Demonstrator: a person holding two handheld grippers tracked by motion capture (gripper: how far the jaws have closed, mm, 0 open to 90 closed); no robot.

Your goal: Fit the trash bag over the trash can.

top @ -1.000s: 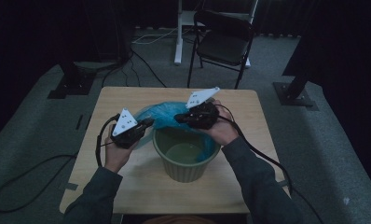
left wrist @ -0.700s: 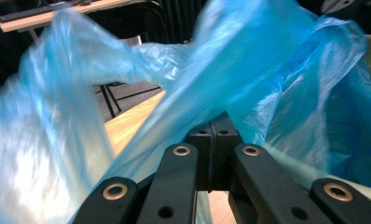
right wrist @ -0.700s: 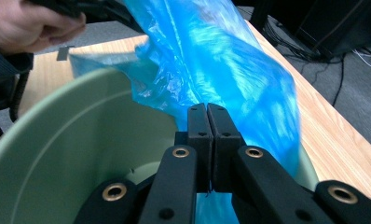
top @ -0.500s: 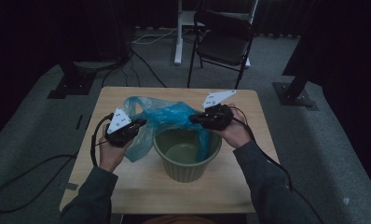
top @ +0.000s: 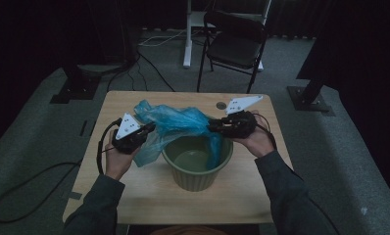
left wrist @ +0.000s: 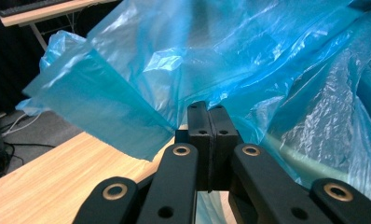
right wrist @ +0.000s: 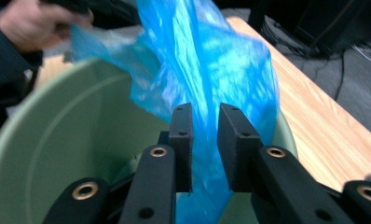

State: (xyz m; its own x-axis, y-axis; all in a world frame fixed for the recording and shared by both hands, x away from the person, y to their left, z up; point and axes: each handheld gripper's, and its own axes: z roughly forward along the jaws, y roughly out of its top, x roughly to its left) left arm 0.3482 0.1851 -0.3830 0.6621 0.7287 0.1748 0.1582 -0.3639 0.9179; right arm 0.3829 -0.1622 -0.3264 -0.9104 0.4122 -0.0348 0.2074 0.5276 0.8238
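**Blue bag stretched over the green pot**

Your left claw is clamped tight on the blue plastic bag, its jaws pressed together on a fold at the bag's 9 o'clock edge. Your right claw has just been opening; its jaws stand slightly apart with the film hanging between them, unpinched. The bag drapes over the green pot, mid-tabletop, spilling inside at 3 o'clock.

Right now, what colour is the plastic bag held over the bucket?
The plastic bag is translucent blue, clearest in the left gripper view; the bucket is pale green.
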